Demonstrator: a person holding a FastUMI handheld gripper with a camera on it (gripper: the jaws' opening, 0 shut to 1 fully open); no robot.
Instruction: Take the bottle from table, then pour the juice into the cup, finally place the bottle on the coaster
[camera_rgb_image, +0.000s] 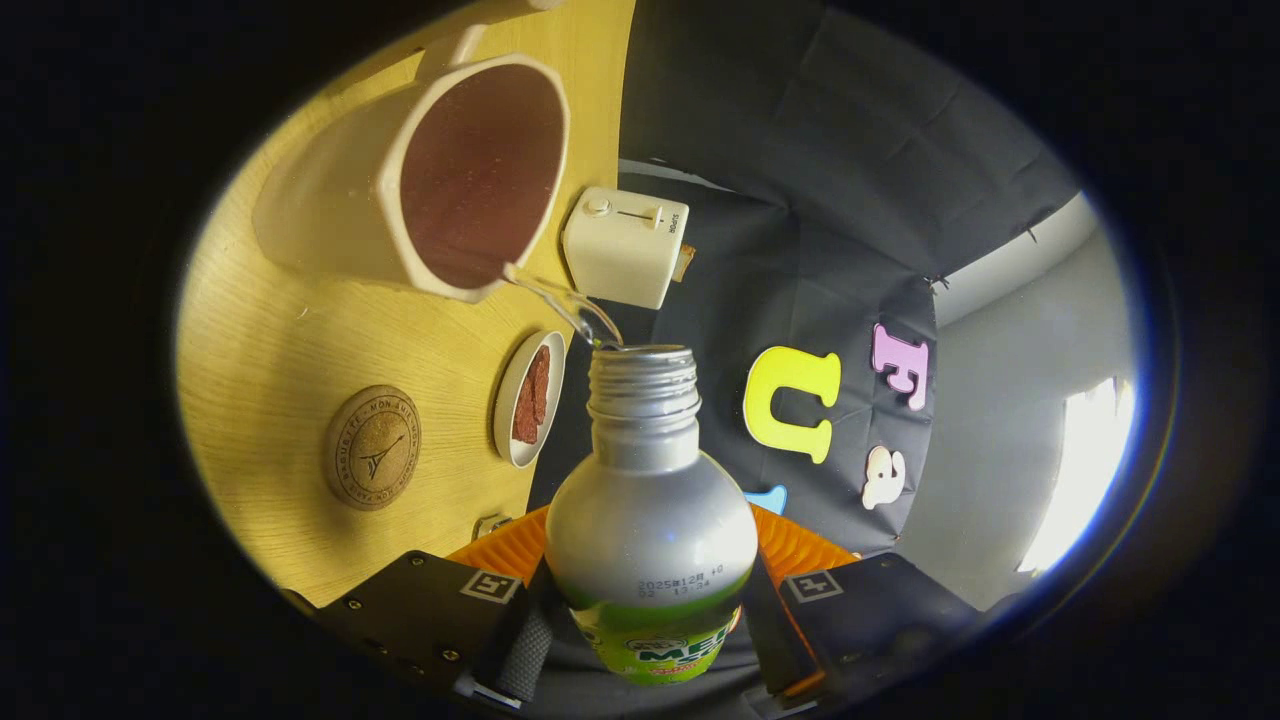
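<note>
My gripper (648, 640) is shut on a silver bottle (650, 510) with a green label and an open threaded neck, held between both fingers. The view is rolled sideways, so the bottle is tipped. A thin clear stream (560, 300) runs from the bottle's mouth to the rim of a cream cup (400, 200), which has a dark brown inside and stands on the wooden table (300, 370). A round cork coaster (372, 447) lies on the table beside the bottle, with nothing on it.
A cream toaster (625, 245) stands near the table's edge just beyond the bottle's mouth. A small white dish (528, 398) holding something reddish brown sits between the coaster and the bottle's neck.
</note>
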